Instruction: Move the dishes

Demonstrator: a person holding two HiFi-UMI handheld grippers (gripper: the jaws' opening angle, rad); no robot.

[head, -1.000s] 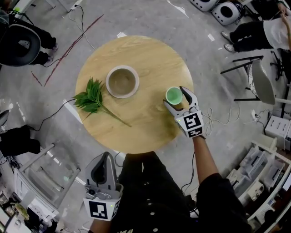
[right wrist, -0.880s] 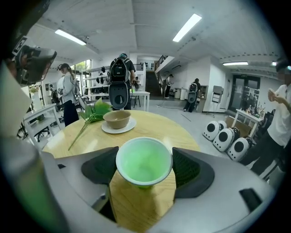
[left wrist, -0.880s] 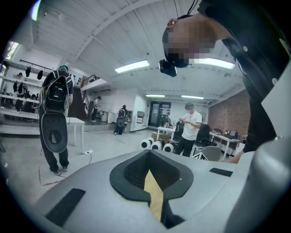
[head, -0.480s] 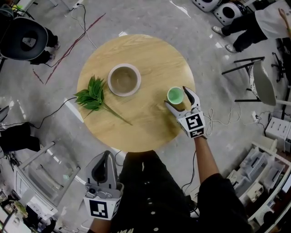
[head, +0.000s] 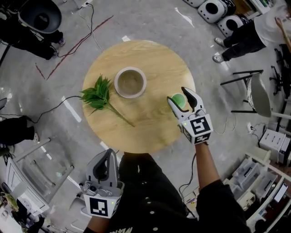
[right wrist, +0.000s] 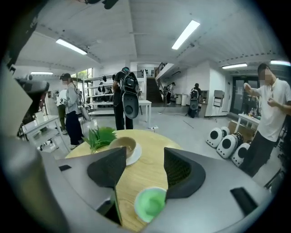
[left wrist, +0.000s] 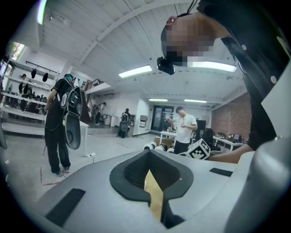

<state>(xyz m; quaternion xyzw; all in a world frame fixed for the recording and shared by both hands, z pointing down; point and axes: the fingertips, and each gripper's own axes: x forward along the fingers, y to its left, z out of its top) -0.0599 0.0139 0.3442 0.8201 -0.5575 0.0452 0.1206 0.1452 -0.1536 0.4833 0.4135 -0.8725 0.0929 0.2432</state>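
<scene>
A small green cup [head: 178,101] stands near the right edge of the round wooden table [head: 154,59]. My right gripper [head: 180,97] is open around it. In the right gripper view the green cup [right wrist: 150,203] sits low between the jaws, against the right one, with a gap to the left one. A tan bowl on a white plate [head: 130,82] stands mid-table and shows beyond the right gripper [right wrist: 144,157] as the bowl [right wrist: 123,148]. My left gripper [head: 107,155] hangs shut below the table's near edge, holding nothing; the left gripper [left wrist: 150,170] shows a sliver of tabletop.
A green leaf sprig [head: 97,94] lies left of the bowl, seen as the sprig [right wrist: 101,136] in the right gripper view. On the floor are cables, round white devices [head: 213,9], a chair [head: 259,84] at right and people standing around.
My right gripper has pushed further round the green cup, which now sits deeper between its jaws and is partly hidden. The left gripper has stayed low.
</scene>
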